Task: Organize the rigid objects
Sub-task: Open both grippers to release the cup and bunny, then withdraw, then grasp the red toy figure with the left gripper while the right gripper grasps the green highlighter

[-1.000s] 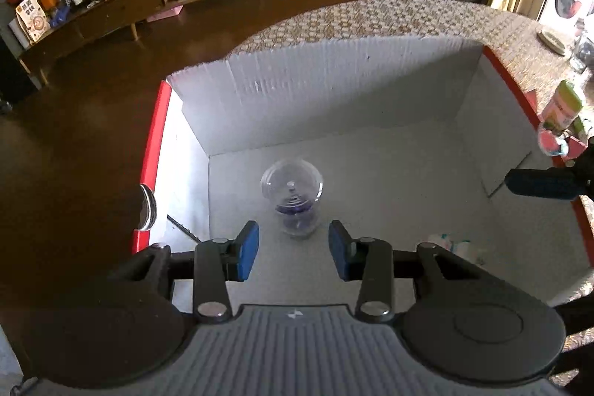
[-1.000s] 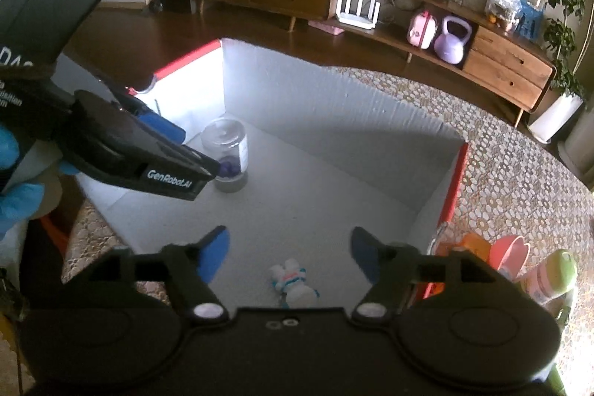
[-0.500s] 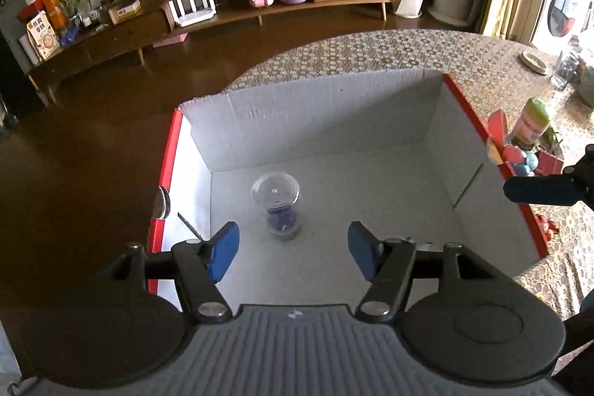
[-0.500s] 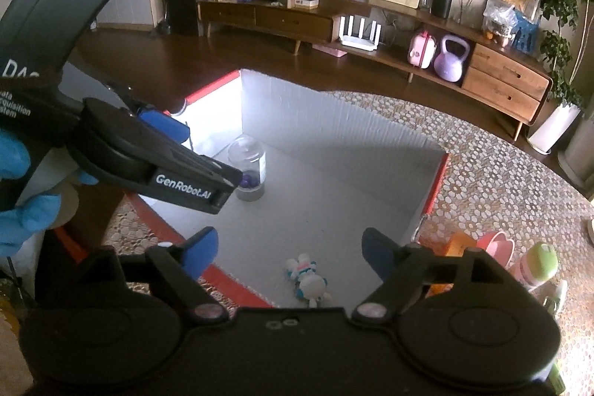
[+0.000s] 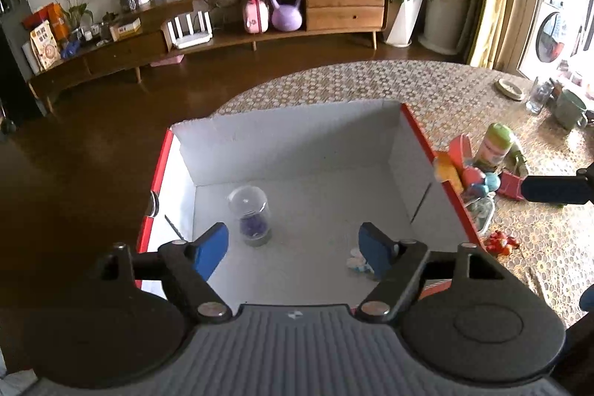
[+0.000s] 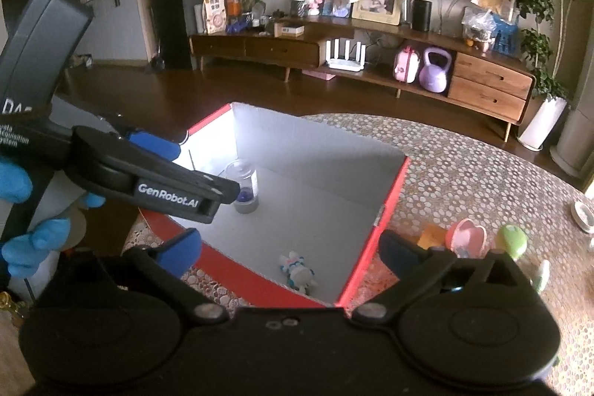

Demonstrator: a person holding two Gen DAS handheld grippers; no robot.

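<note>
A red-edged cardboard box with white inner walls stands on the patterned table; it also shows in the right wrist view. Inside stand a clear glass dome with a purple flower and a small white toy figure. My left gripper is open and empty, above the box's near edge. My right gripper is open and empty, above the box's near right corner. The left gripper's body shows in the right wrist view.
Beside the box's right wall lie several toys: a green-capped bottle, a pink bowl, orange and blue pieces and a small red toy. Cups and a dish stand at the table's far right.
Both grippers have risen and pulled back from the box. The left jaws have opened wider, away from the glass dome, which stays standing on the box floor.
</note>
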